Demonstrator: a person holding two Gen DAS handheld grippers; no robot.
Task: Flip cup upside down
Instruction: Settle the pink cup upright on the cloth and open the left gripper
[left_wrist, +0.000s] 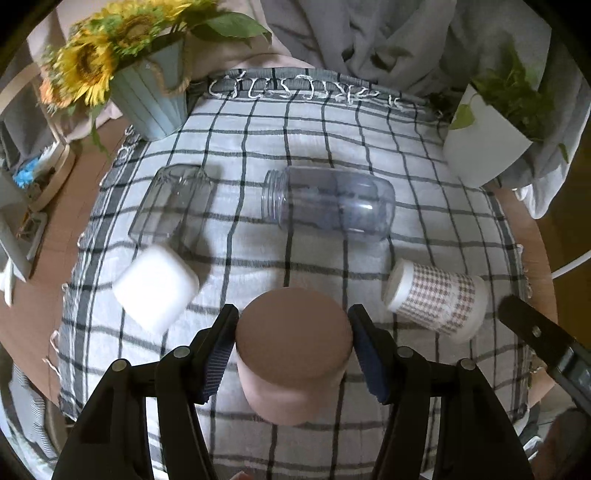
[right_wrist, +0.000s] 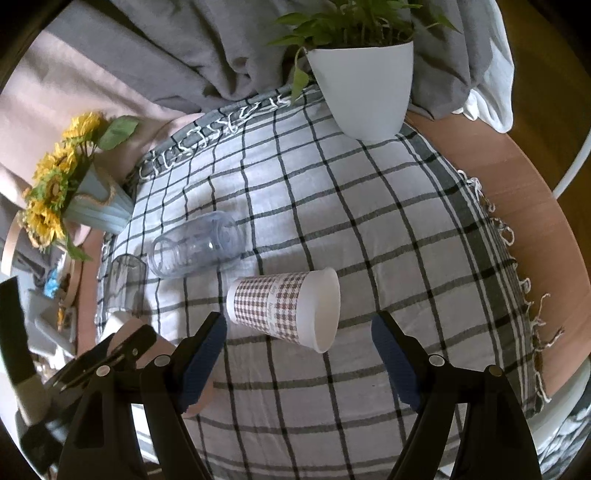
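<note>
My left gripper (left_wrist: 293, 328) is shut on a pink cup (left_wrist: 293, 343) that stands upside down on the checked cloth (left_wrist: 332, 155), flat base up. The pink cup also shows partly hidden at the left of the right wrist view (right_wrist: 162, 349), with the left gripper (right_wrist: 122, 350) on it. My right gripper (right_wrist: 297, 341) is open and empty, just short of a houndstooth paper cup (right_wrist: 284, 304) lying on its side, mouth to the right. That paper cup also shows in the left wrist view (left_wrist: 436, 302).
A clear plastic jar (left_wrist: 328, 203) lies on its side mid-cloth. A clear square glass (left_wrist: 170, 203) and a white cup (left_wrist: 155, 288) are at the left. A sunflower pot (left_wrist: 151, 103) stands back left, a white plant pot (right_wrist: 364, 88) back right. The wooden table edge (right_wrist: 517, 192) is at the right.
</note>
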